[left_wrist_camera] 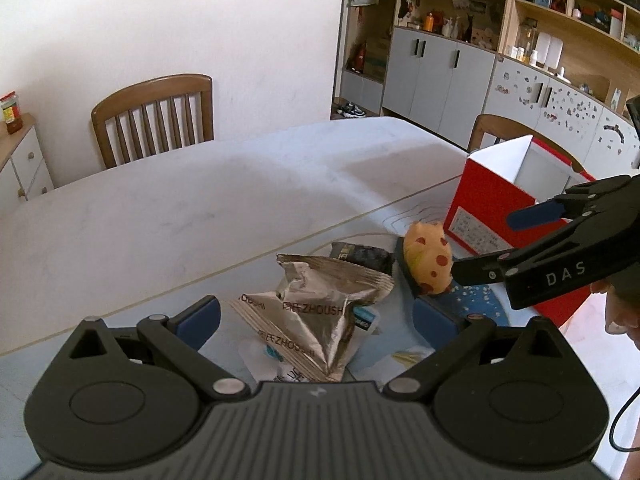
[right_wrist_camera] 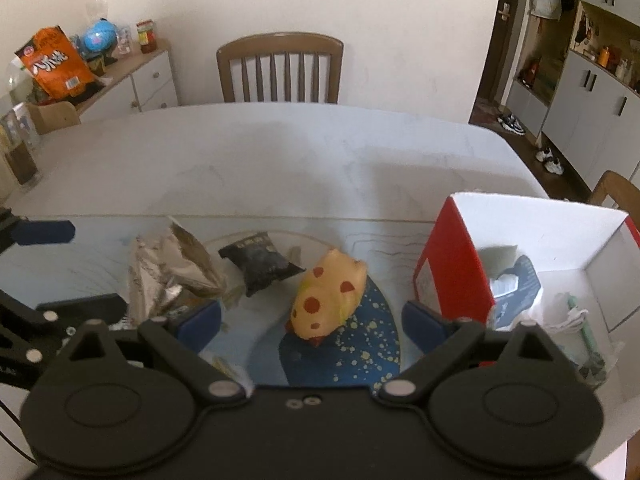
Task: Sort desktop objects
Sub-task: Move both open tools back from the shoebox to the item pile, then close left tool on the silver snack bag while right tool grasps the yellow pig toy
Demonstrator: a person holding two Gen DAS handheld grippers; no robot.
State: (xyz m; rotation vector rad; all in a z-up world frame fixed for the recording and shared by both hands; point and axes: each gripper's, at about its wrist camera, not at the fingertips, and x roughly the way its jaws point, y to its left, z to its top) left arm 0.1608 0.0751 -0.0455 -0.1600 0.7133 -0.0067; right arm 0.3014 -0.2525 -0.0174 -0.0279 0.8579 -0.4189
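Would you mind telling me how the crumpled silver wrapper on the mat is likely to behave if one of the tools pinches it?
The silver wrapper looks like thin creased foil, so it will probably crumple and flop rather than hold its shape. It seems torn open and flattened, so it is likely very light. Its shiny surface may slip between the pads, and a push would probably slide it along the mat.

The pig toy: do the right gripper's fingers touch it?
Apart. In the right wrist view both fingers stand wide of the pig toy, with mat showing on each side.

yellow red-spotted toy (right_wrist_camera: 328, 298), red box (right_wrist_camera: 452, 264)
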